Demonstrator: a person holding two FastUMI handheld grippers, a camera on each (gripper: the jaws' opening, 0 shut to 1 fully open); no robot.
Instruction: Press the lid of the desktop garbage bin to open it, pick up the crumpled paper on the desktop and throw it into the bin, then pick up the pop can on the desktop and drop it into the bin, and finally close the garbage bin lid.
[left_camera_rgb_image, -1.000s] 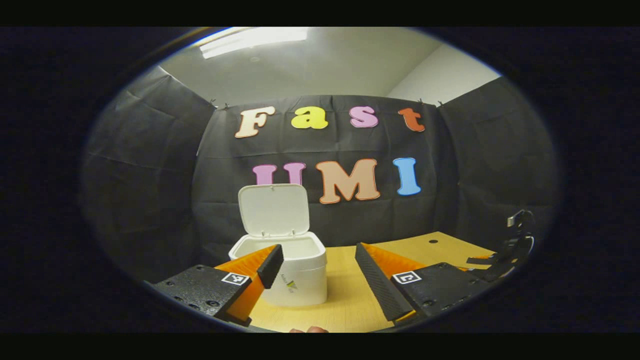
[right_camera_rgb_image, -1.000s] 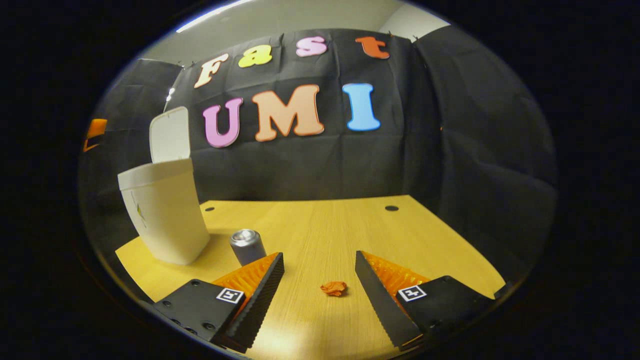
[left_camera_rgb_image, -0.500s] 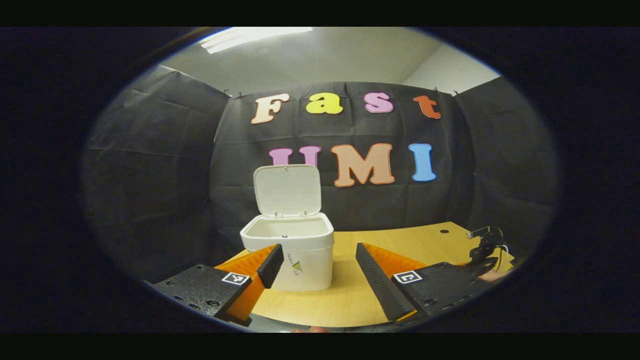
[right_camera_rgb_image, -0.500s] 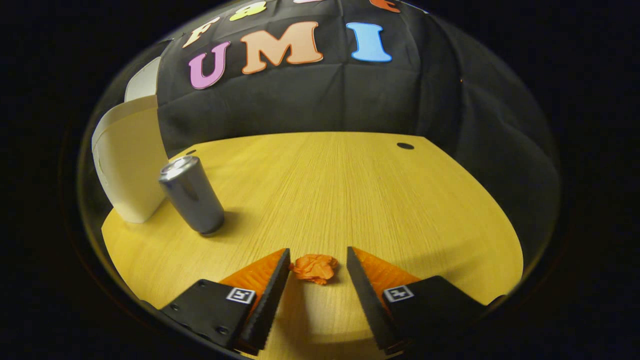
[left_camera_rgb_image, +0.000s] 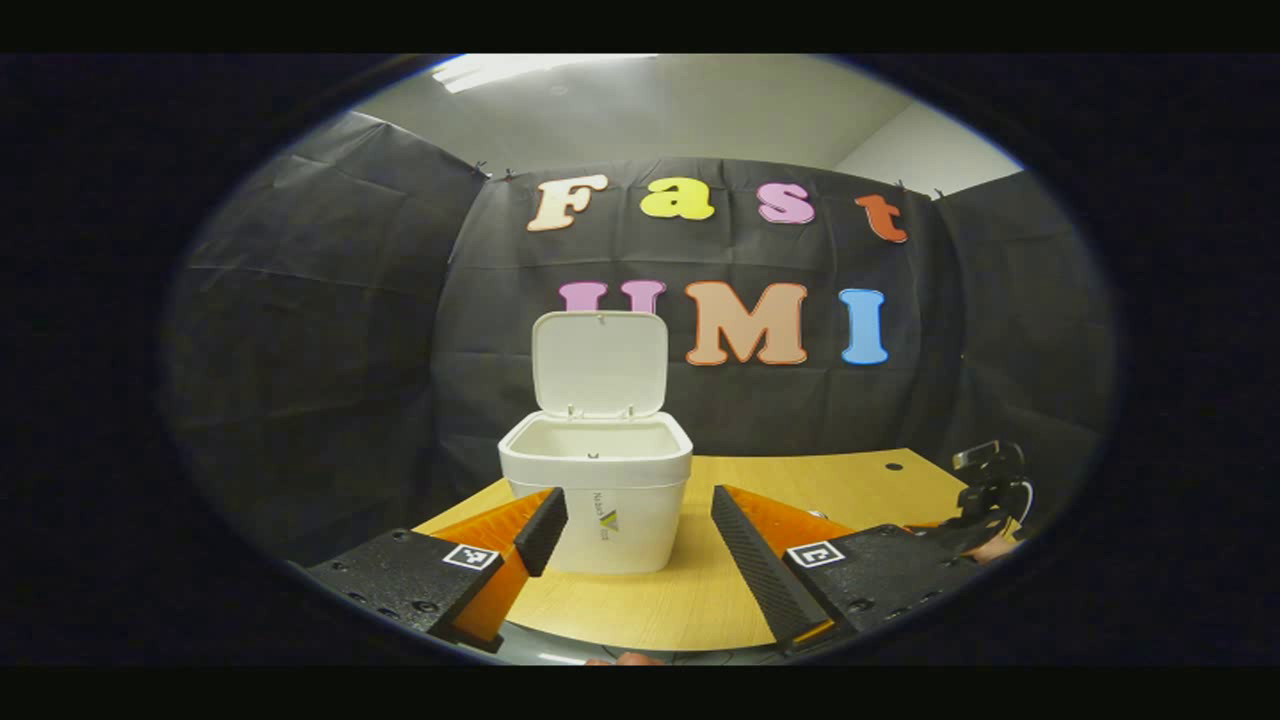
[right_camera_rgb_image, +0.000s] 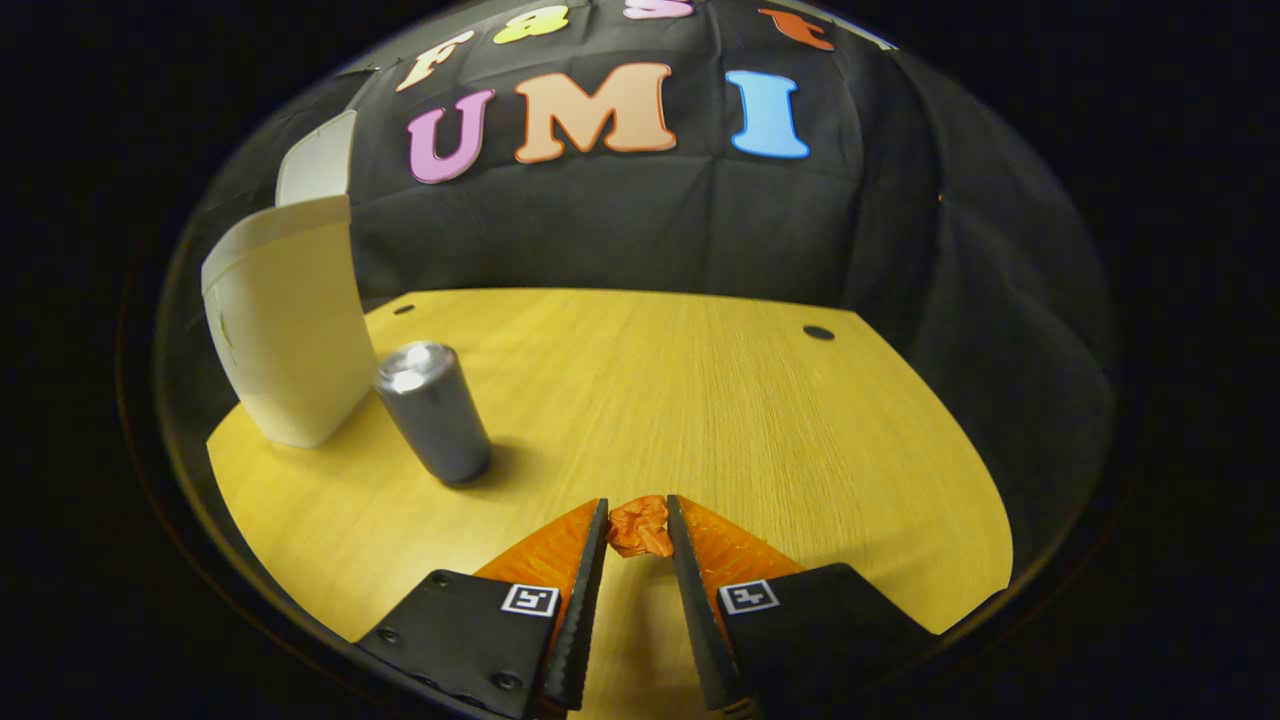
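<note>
1. One white garbage bin (left_camera_rgb_image: 596, 495) stands on the wooden worktop (right_camera_rgb_image: 700, 400), near its left rear part as the right gripper view shows it. Its single lid (left_camera_rgb_image: 599, 364) is raised upright on the rear hinge, so the mouth is open. The inside looks pale and bare as far as the left gripper view reaches; the bottom is hidden by the front wall.
2. One crumpled paper (right_camera_rgb_image: 640, 527), orange, sits between the fingertips of the right gripper (right_camera_rgb_image: 636, 520). Its jaws are drawn in to a narrow gap with both fingers pressing on the wad from either side. Whether the wad touches the worktop or is lifted off it cannot be told.
3. One pop can (right_camera_rgb_image: 434, 411), grey metal, stands upright on the worktop just beside the bin, apart from the paper.
4. Two grippers. The left gripper (left_camera_rgb_image: 640, 520) hangs in front of the bin with its jaws wide apart and nothing between them; its left finger overlaps the bin's lower corner in the picture. In the left gripper view the right gripper's rear part and a bit of the hand holding it show at the far right edge, small and hard to make out.
5. Two dark round holes (right_camera_rgb_image: 818, 332) mark the far worktop.
6. In the right gripper view the bin is cut by the edge and bent by the lens.
</note>
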